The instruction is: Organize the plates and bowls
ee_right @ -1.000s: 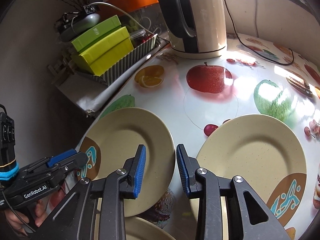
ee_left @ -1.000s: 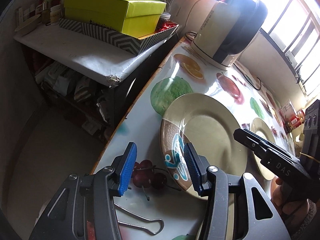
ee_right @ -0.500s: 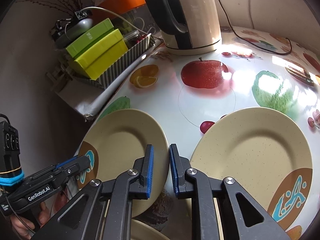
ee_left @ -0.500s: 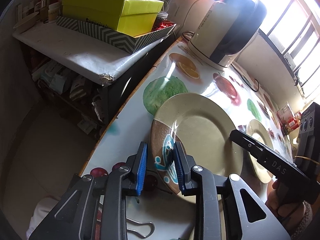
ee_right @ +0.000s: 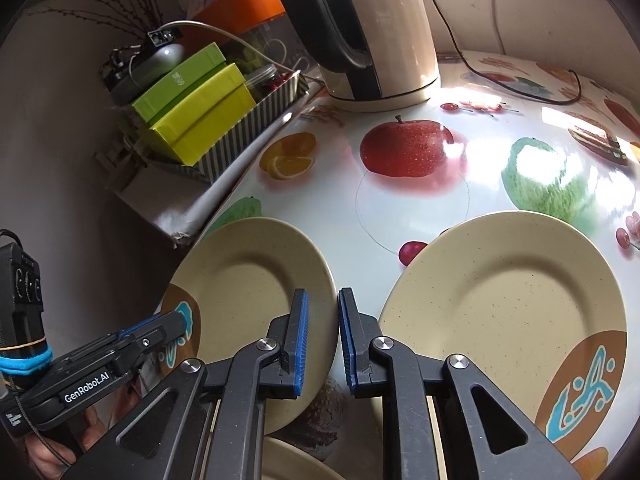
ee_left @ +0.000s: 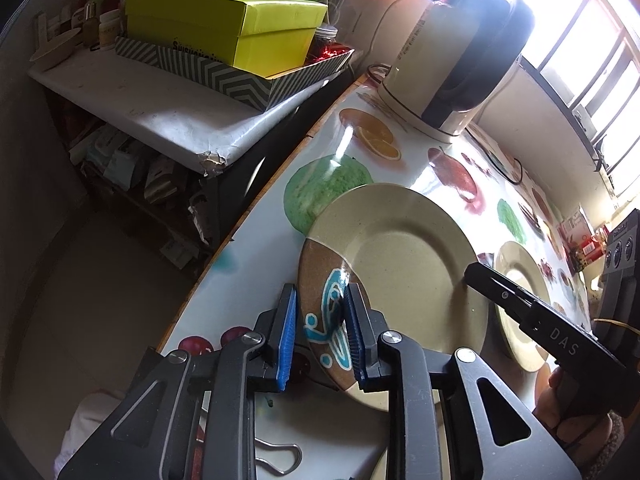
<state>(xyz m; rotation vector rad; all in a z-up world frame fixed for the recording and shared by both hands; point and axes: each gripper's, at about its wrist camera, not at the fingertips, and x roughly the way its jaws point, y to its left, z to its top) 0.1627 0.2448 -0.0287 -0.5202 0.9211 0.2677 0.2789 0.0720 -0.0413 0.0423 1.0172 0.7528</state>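
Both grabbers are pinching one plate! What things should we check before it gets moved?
1. Left gripper on the plate: ok, its jaws have just been closing and now clamp the brown painted rim.
2. Right gripper on the opposite rim: ok, shut on it.
3. Second plate bare on top, ready to stack on: ok.
4. Kettle out of the way: ok, it stands far back.
5. Plate already off the table: cannot tell.
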